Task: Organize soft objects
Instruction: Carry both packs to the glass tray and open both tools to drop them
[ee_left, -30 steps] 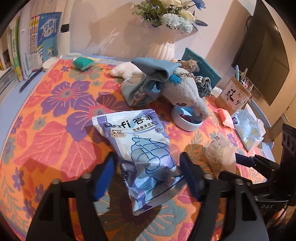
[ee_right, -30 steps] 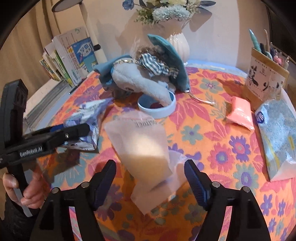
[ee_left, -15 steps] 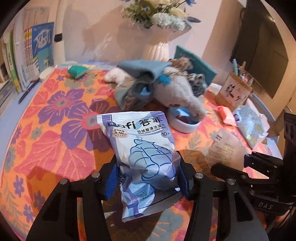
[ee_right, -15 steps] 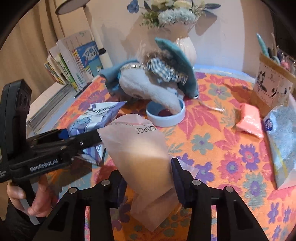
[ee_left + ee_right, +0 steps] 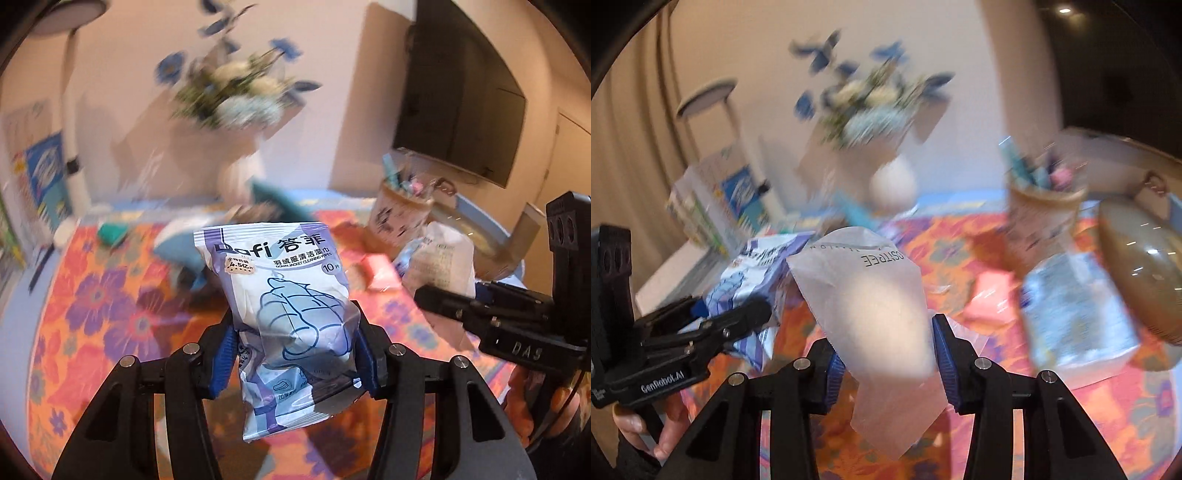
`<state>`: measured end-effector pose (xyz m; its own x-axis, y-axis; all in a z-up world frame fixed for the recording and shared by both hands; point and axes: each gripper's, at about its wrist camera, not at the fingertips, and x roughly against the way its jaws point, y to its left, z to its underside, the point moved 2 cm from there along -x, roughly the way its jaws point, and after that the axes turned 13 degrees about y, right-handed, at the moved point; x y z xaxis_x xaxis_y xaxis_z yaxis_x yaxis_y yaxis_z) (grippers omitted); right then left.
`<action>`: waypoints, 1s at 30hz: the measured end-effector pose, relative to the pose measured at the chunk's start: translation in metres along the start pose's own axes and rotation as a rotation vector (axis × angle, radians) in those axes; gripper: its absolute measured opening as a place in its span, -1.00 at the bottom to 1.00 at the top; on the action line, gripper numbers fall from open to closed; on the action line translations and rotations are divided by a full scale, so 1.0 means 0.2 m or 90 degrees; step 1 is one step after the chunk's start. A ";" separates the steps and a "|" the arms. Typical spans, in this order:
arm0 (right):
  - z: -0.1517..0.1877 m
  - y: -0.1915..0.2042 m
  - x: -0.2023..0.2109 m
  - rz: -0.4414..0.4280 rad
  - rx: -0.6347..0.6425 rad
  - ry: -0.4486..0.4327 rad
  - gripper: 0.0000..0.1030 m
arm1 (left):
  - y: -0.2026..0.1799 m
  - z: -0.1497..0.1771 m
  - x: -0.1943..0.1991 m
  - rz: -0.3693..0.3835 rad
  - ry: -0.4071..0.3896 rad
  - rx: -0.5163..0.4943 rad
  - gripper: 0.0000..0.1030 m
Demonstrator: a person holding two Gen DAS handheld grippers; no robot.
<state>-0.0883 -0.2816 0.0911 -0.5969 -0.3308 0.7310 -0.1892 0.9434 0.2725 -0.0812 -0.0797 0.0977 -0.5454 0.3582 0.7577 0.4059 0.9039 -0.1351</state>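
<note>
The left claw (image 5: 293,354) is squeezed tight on the purple wipes pack (image 5: 288,314), and beside it the right claw (image 5: 888,354) is squeezed tight on the frosty white pouch (image 5: 875,325), both packs sticking up between the blue pads above the flowery tablecloth (image 5: 103,306).

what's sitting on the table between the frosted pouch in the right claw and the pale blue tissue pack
A pink packet lies on the floral tablecloth between the frosted pouch and the tissue pack, seen in the right wrist view.
</note>
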 end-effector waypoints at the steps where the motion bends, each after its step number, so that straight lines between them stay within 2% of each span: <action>1: -0.02 -0.05 0.06 0.008 -0.016 -0.019 -0.16 | -0.06 -0.06 0.01 0.004 -0.008 -0.017 0.00; 4: -0.08 -0.23 0.23 0.032 -0.072 -0.067 -0.16 | -0.22 -0.21 0.01 0.019 -0.025 -0.060 0.00; 8: -0.18 -0.54 0.42 0.087 -0.171 -0.106 -0.16 | -0.48 -0.42 -0.05 0.046 -0.041 -0.109 0.00; 11: -0.19 -0.84 0.53 0.130 -0.283 -0.115 -0.16 | -0.69 -0.53 -0.10 0.086 -0.035 -0.148 0.00; 16: -0.13 -1.21 0.56 0.149 -0.417 -0.093 -0.15 | -1.05 -0.65 -0.26 0.117 0.007 -0.214 0.00; 22: -0.04 -1.34 0.51 0.141 -0.456 -0.057 -0.08 | -1.30 -0.76 -0.51 0.148 0.056 -0.244 0.02; 23: -0.04 -1.35 0.51 0.140 -0.452 -0.049 0.12 | -1.32 -0.76 -0.53 0.156 0.057 -0.251 0.07; 25: -0.06 -1.36 0.53 0.150 -0.443 -0.051 0.45 | -1.34 -0.78 -0.55 0.178 0.065 -0.258 0.42; 26: -0.07 -1.36 0.55 0.157 -0.437 -0.059 0.47 | -1.34 -0.78 -0.55 0.185 0.067 -0.251 0.60; 30: -0.09 -1.30 0.58 0.180 -0.403 -0.062 0.47 | -1.27 -0.75 -0.48 0.193 0.042 -0.233 0.60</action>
<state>-0.0954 -0.5655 0.1165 -0.6287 -0.0429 0.7765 0.4568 0.7877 0.4134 -0.0224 -0.3784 0.1558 -0.3196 0.5671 0.7591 0.7779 0.6145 -0.1317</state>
